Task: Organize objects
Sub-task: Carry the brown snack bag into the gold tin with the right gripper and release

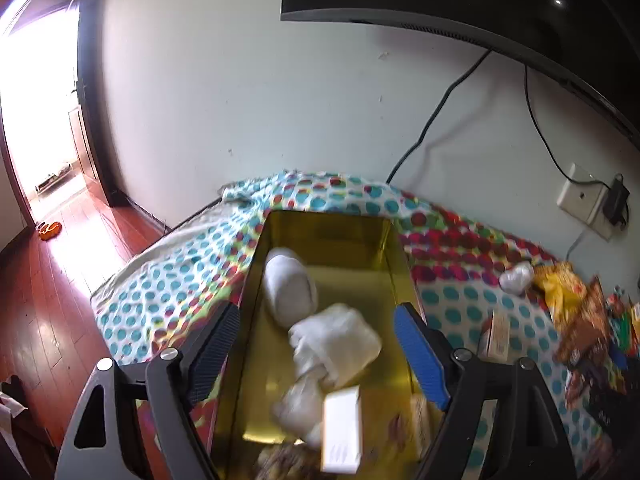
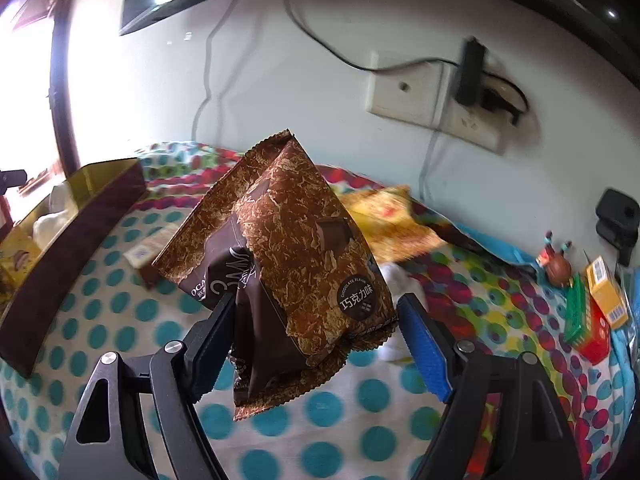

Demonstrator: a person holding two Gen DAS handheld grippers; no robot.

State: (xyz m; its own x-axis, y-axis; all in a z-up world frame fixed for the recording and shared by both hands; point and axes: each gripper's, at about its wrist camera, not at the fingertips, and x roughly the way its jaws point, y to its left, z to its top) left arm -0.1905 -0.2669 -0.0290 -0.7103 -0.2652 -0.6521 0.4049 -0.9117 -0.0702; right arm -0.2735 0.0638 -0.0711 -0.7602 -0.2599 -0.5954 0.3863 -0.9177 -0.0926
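Your right tool (image 2: 312,332) grips a brown chocolate packet (image 2: 296,248).
It is crinkled, gold-flecked, tilted upward; your left tool (image 1: 316,344) hangs released above a gold box (image 1: 332,236).

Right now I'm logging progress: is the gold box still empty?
No, the gold box already holds white wrapped bundles and a small white carton.
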